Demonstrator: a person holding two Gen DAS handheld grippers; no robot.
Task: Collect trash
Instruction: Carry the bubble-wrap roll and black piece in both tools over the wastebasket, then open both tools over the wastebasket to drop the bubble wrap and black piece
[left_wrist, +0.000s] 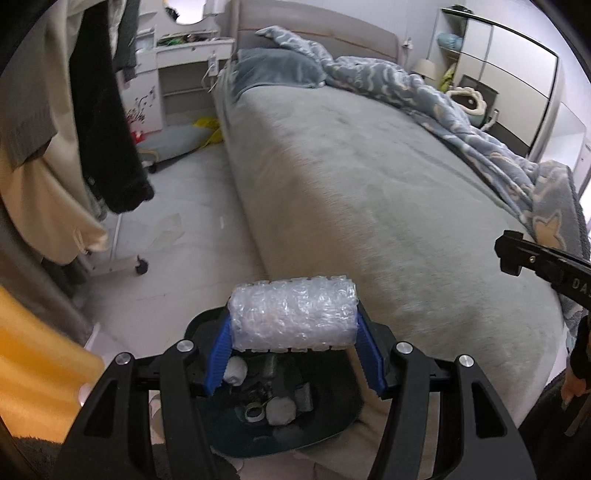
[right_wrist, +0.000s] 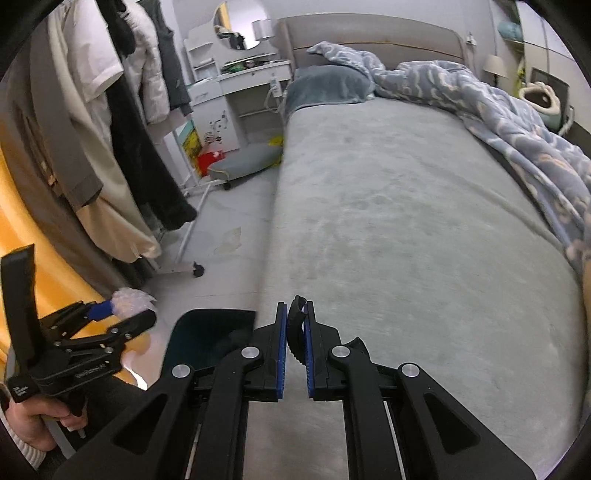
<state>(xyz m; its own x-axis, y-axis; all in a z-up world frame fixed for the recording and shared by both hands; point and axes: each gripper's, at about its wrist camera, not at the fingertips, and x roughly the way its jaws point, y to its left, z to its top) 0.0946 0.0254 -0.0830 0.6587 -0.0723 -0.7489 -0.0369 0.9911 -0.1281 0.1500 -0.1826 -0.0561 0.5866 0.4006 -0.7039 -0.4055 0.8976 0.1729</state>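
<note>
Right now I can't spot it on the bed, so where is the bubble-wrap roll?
The clear bubble-wrap roll is clamped in the left tool, low centre in the left wrist view, above the black trash bin beside the grey bed.

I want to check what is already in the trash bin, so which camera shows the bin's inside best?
The left wrist view: the trash bin sits right under the bubble wrap roll held in the left gripper, with crumpled scraps visible inside. The right wrist view shows only the bin's dark rim, its contents hidden.
</note>
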